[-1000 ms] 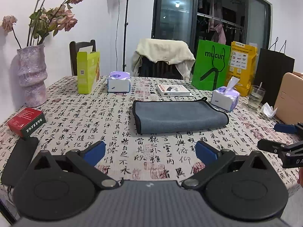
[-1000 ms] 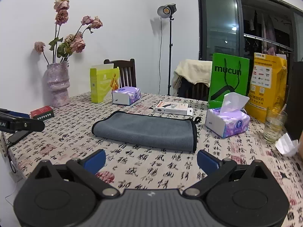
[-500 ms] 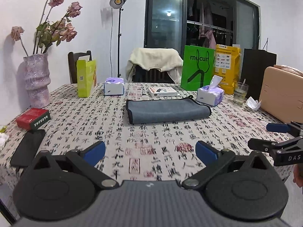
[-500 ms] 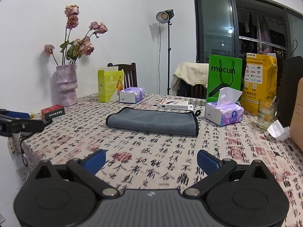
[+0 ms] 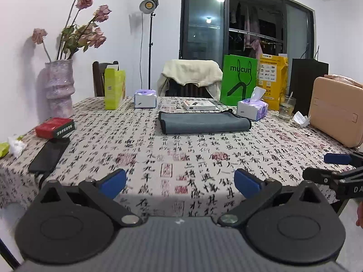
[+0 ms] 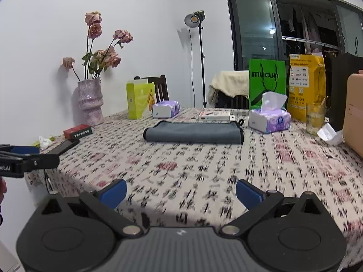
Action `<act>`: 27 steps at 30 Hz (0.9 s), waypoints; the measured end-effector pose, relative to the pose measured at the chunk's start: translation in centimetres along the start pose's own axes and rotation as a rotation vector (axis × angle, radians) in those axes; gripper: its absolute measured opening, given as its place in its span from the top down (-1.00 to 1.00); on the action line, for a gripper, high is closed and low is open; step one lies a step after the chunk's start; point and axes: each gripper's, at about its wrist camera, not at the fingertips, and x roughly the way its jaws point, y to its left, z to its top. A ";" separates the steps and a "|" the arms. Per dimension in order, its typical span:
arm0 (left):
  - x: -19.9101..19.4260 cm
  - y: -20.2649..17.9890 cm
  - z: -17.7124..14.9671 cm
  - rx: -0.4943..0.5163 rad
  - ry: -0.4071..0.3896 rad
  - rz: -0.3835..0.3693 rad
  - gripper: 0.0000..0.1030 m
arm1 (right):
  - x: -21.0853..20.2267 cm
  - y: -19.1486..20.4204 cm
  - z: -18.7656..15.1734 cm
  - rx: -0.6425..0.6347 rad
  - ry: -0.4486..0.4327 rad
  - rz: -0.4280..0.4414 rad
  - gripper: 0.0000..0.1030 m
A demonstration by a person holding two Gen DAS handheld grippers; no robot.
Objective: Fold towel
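**Towel folded, both grippers clear**

We see the grey towel [image 5: 204, 122] lying folded mid-surface [image 5: 181, 158] (beside a tissue box [image 5: 251, 111]), seemingly in a flat rectangle. Our left gripper [image 5: 180, 182] and right gripper [image 6: 180, 191] hover near the front edge, jaws spread wide, holding nothing.

Count on the worktop [image 5: 181, 158]: one folded grey towel [image 5: 204, 122] is lying there. Two tissue boxes are sitting on it, one sealed [image 5: 145, 98], one with a tissue sticking up [image 5: 251, 110]. One vase [image 5: 59, 88] is holding dried roses. One red box [image 5: 55, 127], one black phone [image 5: 49, 154], one lime carton [image 5: 114, 88], one flat white box [image 5: 199, 105], one drinking glass [image 5: 287, 107]. Two upright bags, green [image 5: 239, 79] and yellow [image 5: 272, 79]. Two claws are showing, left [image 5: 180, 181] and right [image 6: 180, 192].
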 end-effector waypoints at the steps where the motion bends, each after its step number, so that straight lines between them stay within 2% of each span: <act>1: -0.4 0.0 -0.3 0.002 -0.003 0.005 -1.00 | -0.3 0.3 -0.3 -0.001 0.003 0.000 -1.00; 12: -3.7 -1.0 -1.9 0.041 -0.062 0.039 -1.00 | -3.6 2.2 -1.8 -0.038 0.012 -0.001 -1.00; 27: -7.0 -1.4 -4.3 0.009 -0.059 -0.002 -1.00 | -7.5 4.4 -4.1 -0.054 -0.013 -0.010 -1.00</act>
